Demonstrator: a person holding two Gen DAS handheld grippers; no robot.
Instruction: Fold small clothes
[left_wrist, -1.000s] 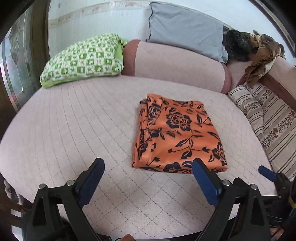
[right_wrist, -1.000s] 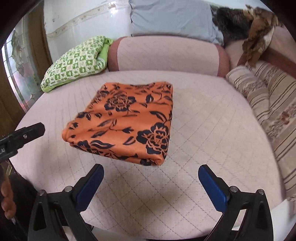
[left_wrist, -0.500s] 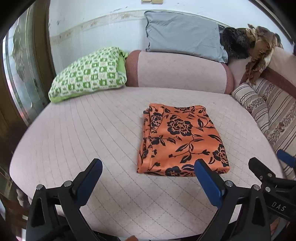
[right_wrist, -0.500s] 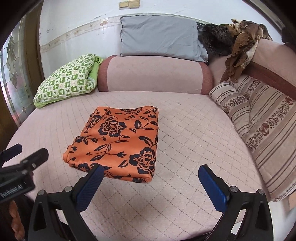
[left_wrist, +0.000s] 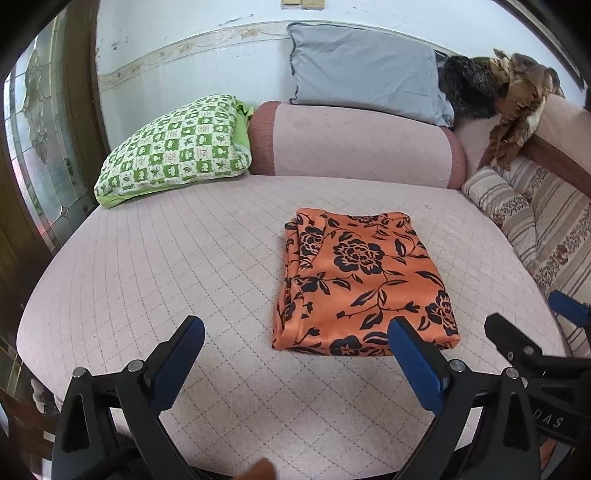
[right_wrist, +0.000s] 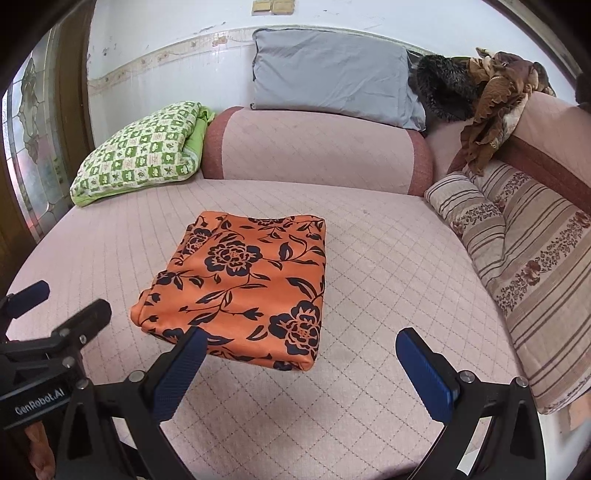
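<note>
my left gripper (left_wrist: 291, 354) hangs wide apart and empty over the bed's near edge. just past it the orange floral garment (left_wrist: 360, 284) lies folded in a neat rectangle, mid-bed (left_wrist: 166, 266), nearer the front. my right gripper (right_wrist: 301, 363) is equally wide, holding nothing. i judge this piece finished; the next move calls for fetching another or setting this aside. no containers in sight.

The pink quilted sofa seat (left_wrist: 155, 266) is bare to the left of the folded orange flowered cloth (left_wrist: 360, 284) and in front of it. A green checked pillow (left_wrist: 173, 147) blocks the far left, a pink bolster (left_wrist: 354, 144) the far side, and striped cushions (right_wrist: 524, 258) the right.
</note>
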